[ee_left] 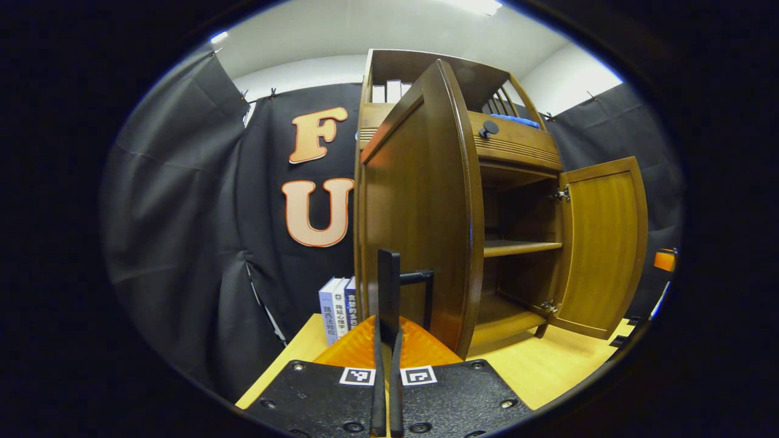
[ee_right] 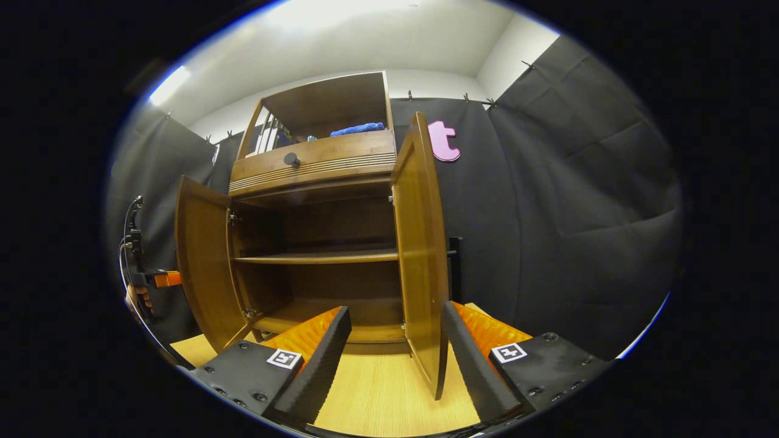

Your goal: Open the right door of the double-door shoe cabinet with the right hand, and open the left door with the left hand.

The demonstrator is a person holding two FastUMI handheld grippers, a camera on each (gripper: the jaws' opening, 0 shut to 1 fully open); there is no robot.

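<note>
now, near to far
left jaws: left gripper (ee_left: 387, 340) pressed together, holding nothing, just before the left door's face
right jaws: right gripper (ee_right: 395, 347) spread wide, the right door's (ee_right: 420, 243) lower edge between them, untouched
shoe cabinet (ee_right: 316, 164): glossy brown wood on the pale desk (ee_right: 377, 395)
doors: two, both swung open; left door (ee_left: 420, 201)
inside: one flat shelf (ee_right: 316, 258)
drawer: one round dark knob (ee_right: 291, 159)
books (ee_left: 336, 307): standing beside cabinet

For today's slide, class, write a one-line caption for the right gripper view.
Right gripper open astride the right door's edge, both doors of the shoe cabinet swung open.
</note>
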